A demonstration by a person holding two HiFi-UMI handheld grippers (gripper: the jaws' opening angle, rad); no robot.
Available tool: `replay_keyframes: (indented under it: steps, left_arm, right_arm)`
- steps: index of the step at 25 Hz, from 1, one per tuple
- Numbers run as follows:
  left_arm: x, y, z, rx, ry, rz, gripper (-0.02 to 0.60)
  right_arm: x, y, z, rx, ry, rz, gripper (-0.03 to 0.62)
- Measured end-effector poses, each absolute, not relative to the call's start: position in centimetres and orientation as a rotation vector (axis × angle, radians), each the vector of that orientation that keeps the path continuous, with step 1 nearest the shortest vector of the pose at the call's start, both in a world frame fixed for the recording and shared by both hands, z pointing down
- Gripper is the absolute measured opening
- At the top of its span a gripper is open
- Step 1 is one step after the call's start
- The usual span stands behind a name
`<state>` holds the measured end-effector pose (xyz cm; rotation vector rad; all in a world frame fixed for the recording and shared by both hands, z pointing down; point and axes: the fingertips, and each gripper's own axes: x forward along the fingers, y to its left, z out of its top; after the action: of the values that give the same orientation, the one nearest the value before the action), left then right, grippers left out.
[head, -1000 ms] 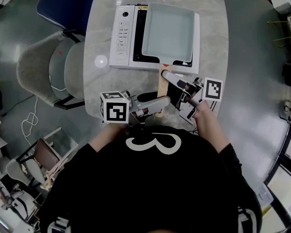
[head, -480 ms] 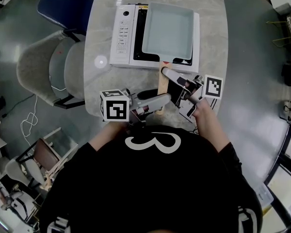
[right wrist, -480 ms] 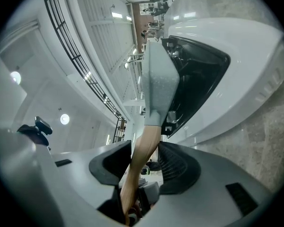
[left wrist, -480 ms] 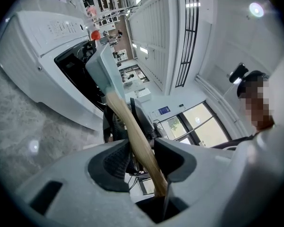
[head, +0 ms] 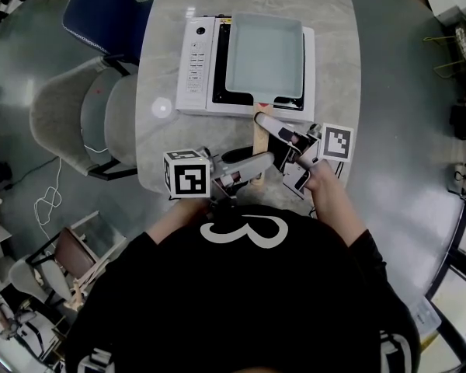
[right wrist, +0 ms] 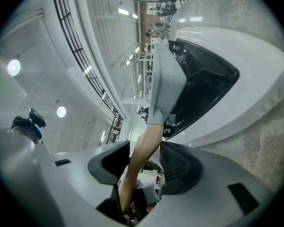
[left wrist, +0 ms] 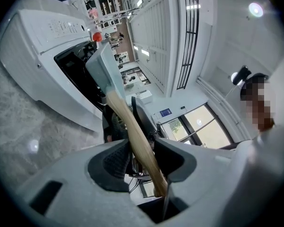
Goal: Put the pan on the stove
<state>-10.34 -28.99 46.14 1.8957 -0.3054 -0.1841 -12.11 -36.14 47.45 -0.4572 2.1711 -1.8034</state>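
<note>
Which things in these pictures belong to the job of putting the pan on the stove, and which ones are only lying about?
Belonging to the job:
- pan, already sitting on the stove
- stove

Only standing around:
- grey chair
- blue chair
- table, which merely carries the stove

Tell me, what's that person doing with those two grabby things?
A person holds a gripper in each hand, both around the wooden handle of a square pan. The pan looks set down on the white stove. The left gripper seems closed on the handle; the jaws of the right gripper have just been opening, with the handle loose between them.
</note>
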Motion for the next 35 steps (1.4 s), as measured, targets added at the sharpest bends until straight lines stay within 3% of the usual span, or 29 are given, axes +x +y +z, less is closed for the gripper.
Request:
replay_keyframes:
  steps: [6, 15, 24, 26, 29, 32, 35]
  left_arm:
    - [-10.4, -29.2, 46.2, 1.918, -0.346, -0.189, 0.179]
    - [-11.8, -28.7, 46.3, 1.791, -0.386, -0.348, 0.253]
    - [-13.8, -28.9, 45.6, 1.756, -0.528, -0.490, 0.253]
    - [-14.2, -28.5, 45.6, 1.758, -0.564, -0.503, 0.253]
    - [-14.9, -27.7, 45.5, 1.769, -0.628, -0.518, 0.253]
    - [-15.8, -26.9, 45.3, 1.797, -0.728, -0.495, 0.250]
    - [-16.7, -25.6, 44.4, 1.857, -0.836, -0.437, 0.195]
  right_arm:
    - [-12.0, -35.9, 46.8, -0.456, 2.220, -1.752, 0.224]
    - [-9.2, -36.0, 47.1, -0.536, 2.195, -1.727, 0.224]
    - [-5.3, -34.8, 46.3, -0.686, 2.295, -1.635, 0.219]
    - [-4.6, -34.2, 45.5, -0.705, 2.325, -1.599, 0.187]
    - [-4.0, -33.2, 43.9, -0.691, 2.374, -1.538, 0.057]
    - [-3.8, -32.0, 42.4, -0.626, 2.404, -1.516, 0.041]
    - [-4.1, -30.3, 40.9, -0.562, 2.470, -1.489, 0.040]
